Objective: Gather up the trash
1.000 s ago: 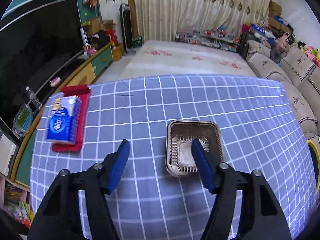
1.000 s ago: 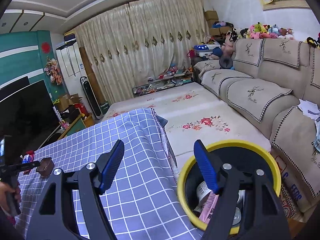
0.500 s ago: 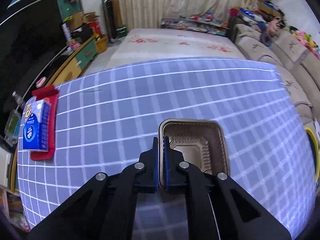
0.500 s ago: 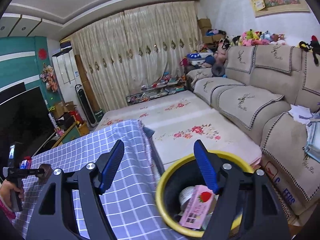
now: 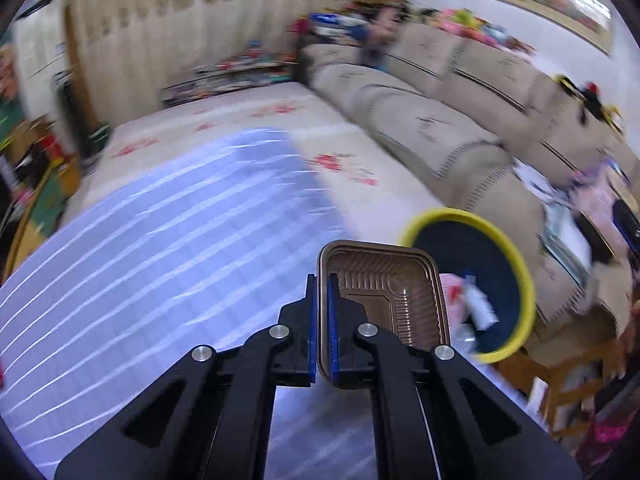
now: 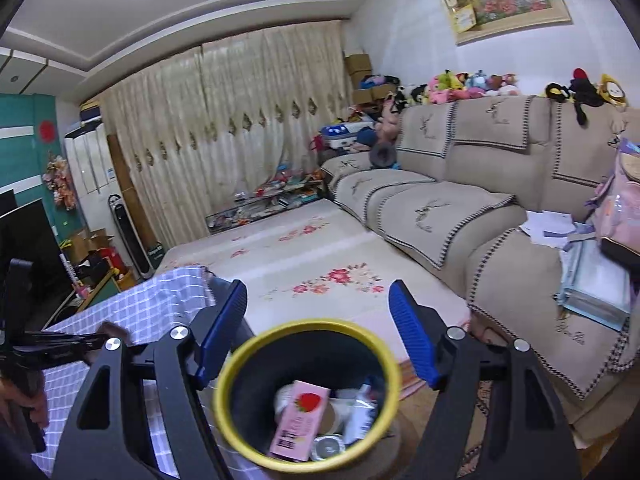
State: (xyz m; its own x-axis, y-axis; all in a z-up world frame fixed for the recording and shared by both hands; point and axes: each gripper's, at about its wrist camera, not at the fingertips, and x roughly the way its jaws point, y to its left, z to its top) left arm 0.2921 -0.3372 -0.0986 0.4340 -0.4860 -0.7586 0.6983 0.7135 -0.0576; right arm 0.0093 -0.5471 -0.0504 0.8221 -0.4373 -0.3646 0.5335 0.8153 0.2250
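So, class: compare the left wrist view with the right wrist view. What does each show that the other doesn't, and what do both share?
Only the left wrist view shows the brown plastic tray clearly, its rim clamped in the left hand-held gripper. Only the right wrist view shows the open right hand-held gripper and the pink strawberry carton in the bin. Both show the yellow-rimmed bin, checked tablecloth and sofa.
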